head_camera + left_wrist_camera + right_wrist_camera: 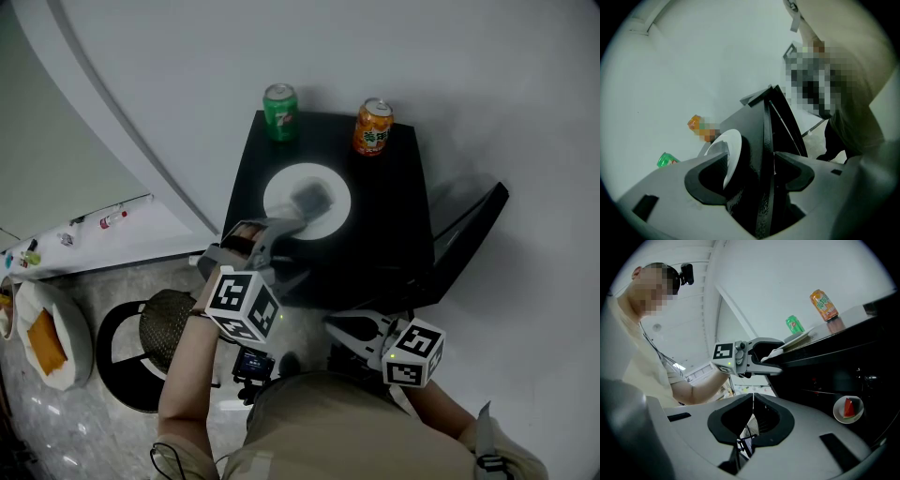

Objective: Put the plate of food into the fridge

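Observation:
A white plate (323, 187) with a greyish piece of food (312, 198) sits on top of the black fridge (394, 225). My left gripper (294, 249) is at the plate's near-left rim. Its jaws stand wide apart, one finger over the rim and the other below the fridge's top edge. In the left gripper view the plate's rim (727, 152) lies between the jaws of the left gripper (752, 158) without being pinched. In the right gripper view, the plate (797, 339) rests on the fridge top. My right gripper (334, 325) hangs shut and empty in front of the fridge, also seen as the right gripper (753, 397) in its own view.
A green can (280, 112) and an orange can (373, 127) stand at the back of the fridge top. The fridge door (473, 230) hangs open to the right. A small plate with a red wedge (848, 408) sits inside. A black stool (141, 347) stands left.

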